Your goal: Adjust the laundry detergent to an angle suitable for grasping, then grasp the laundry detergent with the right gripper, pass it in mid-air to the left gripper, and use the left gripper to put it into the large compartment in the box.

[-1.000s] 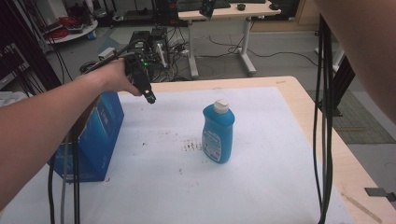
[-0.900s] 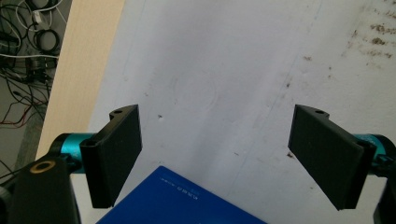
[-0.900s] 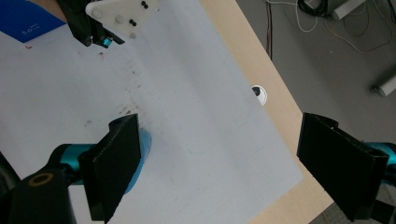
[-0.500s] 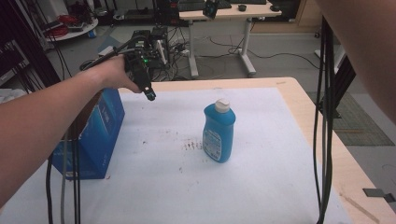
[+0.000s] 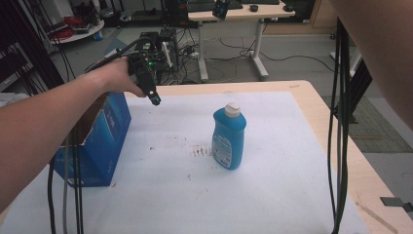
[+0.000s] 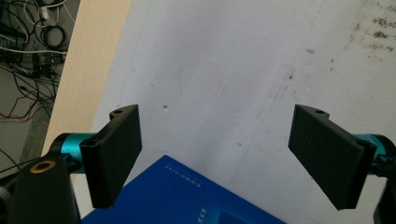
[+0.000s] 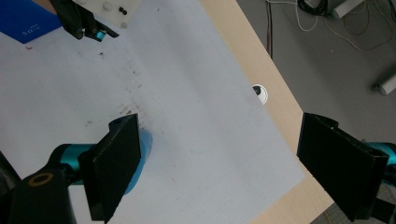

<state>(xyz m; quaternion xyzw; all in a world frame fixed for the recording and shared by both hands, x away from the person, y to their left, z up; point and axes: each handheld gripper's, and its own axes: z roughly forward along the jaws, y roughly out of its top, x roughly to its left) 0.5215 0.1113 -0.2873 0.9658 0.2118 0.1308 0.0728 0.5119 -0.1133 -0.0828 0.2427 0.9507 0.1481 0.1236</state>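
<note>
Hovering left gripper (image 5: 155,100), fingers (image 6: 116,154) spread, above blue box (image 5: 100,139), apart

I am noting a blue bottle (image 5: 229,139) with a white cap, a blue box (image 5: 100,139), a brown-speckled white mat (image 5: 272,190), and my black-jawed, teal-jointed left gripper (image 6: 215,156).

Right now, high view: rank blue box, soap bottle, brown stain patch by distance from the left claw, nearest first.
From the left claw, open above the table's far-left part:
1. Blue box, just below and left of it, at the table's left edge.
2. Brown stain patch, mid-table, to its right and nearer the person.
3. Soap bottle, standing upright just right of the stain.
</note>
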